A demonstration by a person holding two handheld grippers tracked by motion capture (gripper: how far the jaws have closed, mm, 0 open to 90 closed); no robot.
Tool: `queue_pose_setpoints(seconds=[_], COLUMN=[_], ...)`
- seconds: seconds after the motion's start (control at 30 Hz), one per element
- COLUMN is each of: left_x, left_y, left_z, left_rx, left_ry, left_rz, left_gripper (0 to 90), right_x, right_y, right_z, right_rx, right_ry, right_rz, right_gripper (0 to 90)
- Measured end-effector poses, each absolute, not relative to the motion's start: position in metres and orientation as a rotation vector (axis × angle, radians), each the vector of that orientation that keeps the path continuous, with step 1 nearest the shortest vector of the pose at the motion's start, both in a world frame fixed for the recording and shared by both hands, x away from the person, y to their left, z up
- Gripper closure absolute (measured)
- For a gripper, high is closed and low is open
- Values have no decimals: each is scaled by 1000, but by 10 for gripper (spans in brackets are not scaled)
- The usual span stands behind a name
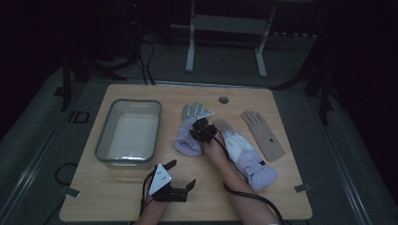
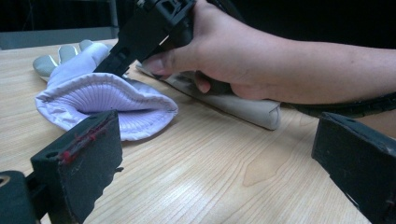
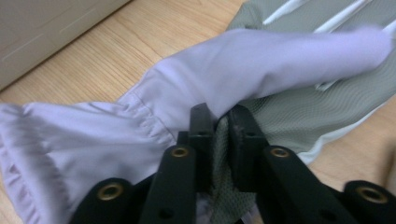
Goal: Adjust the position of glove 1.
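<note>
Left gripper (image 1: 179, 178) idle near desk (image 1: 94, 197) edge, fingers wide. Right gripper (image 3: 218, 122) pinched lavender glove (image 1: 190, 136); likely lifting next toward bin (image 1: 129, 133).

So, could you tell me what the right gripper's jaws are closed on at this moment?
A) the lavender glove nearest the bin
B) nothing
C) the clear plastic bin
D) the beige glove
A: the right gripper has its jaws pinched together on the lavender glove, which lies beside the clear plastic bin.
</note>
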State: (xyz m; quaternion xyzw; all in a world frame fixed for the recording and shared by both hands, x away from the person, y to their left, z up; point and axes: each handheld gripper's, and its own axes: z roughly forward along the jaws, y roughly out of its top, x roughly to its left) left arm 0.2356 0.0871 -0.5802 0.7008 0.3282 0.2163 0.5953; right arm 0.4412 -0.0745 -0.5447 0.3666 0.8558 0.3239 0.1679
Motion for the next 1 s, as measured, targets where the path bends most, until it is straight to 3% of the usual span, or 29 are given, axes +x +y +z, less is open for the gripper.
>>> queue_pose_setpoints(seconds=[0.27, 0.6, 1.0], left_x=[236, 235, 234], left_y=[87, 86, 87], left_z=[-580, -580, -581], left_rx=[1629, 1627, 1617], left_ry=[763, 763, 756], left_rz=[505, 510, 507], left_gripper=[20, 20, 20], right_x=[432, 381, 356], right_y=[-96, -132, -151], right_z=[-514, -478, -529], right_rx=[1019, 840, 847], right_ry=[2438, 2454, 2525], right_rz=[1036, 1105, 1069], right_gripper=[840, 841, 840])
